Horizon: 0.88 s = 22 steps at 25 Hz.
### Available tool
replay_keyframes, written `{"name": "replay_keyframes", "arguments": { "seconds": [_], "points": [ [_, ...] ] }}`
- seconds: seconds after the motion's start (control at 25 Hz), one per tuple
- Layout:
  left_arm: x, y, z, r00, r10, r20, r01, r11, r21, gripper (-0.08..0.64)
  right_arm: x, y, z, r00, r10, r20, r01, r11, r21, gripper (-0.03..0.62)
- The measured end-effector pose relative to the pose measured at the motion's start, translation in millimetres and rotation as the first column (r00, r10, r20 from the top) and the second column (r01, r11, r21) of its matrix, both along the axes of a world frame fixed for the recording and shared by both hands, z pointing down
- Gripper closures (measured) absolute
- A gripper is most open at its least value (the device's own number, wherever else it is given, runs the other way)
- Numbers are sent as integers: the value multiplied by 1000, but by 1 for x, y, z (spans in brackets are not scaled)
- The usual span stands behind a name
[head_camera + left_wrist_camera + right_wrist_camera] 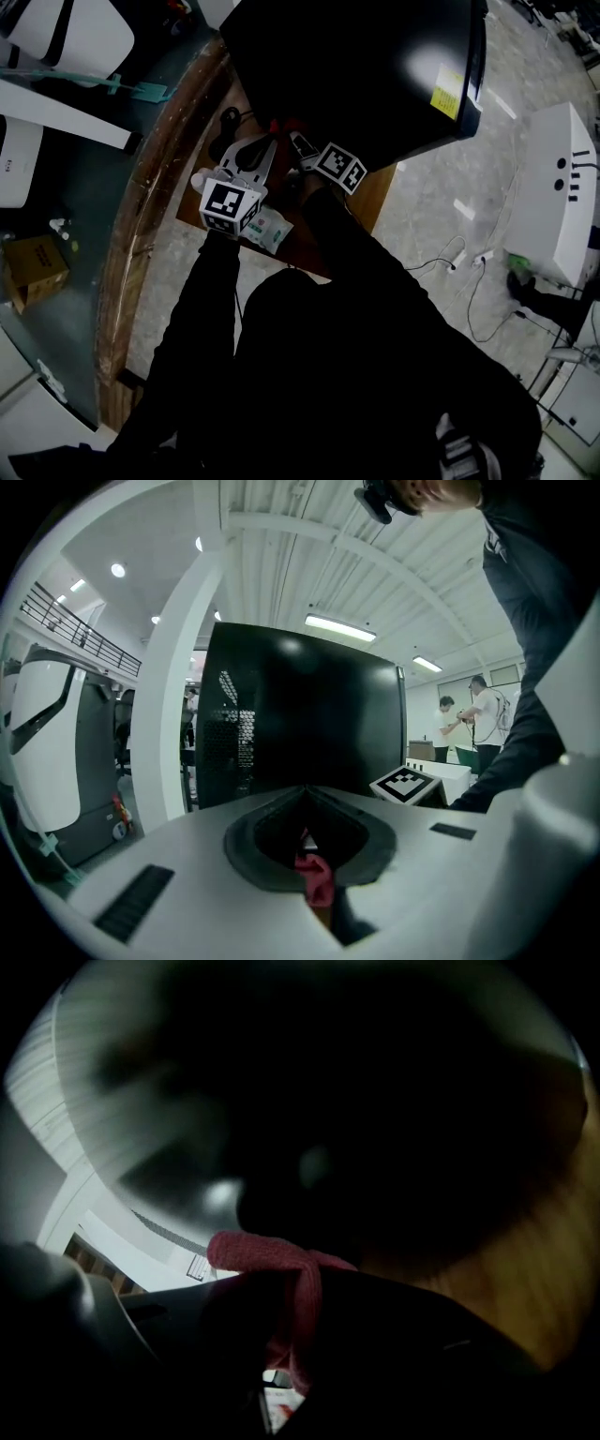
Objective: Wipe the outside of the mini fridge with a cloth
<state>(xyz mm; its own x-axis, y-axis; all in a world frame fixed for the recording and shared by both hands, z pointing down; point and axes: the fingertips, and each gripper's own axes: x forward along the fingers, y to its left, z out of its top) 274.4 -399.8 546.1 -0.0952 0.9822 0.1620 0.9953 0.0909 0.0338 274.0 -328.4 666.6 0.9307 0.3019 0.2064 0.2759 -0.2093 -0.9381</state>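
Note:
The black mini fridge (pixel 356 66) stands on a wooden table (pixel 155 178). My right gripper (pixel 298 142) is at its lower left corner, shut on a pinkish-red cloth (pixel 291 1269) that drapes over the jaw tips. The fridge's dark wall (pixel 375 1101) fills the right gripper view. My left gripper (pixel 246 150) is just to the left, pointing at the fridge (pixel 300 714). Its jaws (pixel 305 794) meet at the tips. A bit of red cloth (pixel 316 874) shows through the gap near their base; whether they pinch it is unclear.
A white-green packet (pixel 267 228) lies on the table by my left hand. On the floor are a white appliance (pixel 553 187) to the right, cables (pixel 469 272) and a cardboard box (pixel 37 267) at left. Two people (pixel 473 719) stand far off.

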Motion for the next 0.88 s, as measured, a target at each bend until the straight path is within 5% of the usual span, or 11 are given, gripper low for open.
{"name": "replay_keyframes", "arguments": {
  "seconds": [0.36,0.64,0.88],
  "points": [
    [-68,47,22,989,139,55,-138,990,-6,558,-95,26,17,1000,6,14,-6,1000,-6,509],
    [-132,77,38,967,242,78,-242,970,1,558,-179,49,38,992,104,66,-105,994,13,509],
    [-187,88,38,954,287,93,-290,957,21,558,-249,66,29,983,109,145,-93,989,-114,509]
  ]
}}
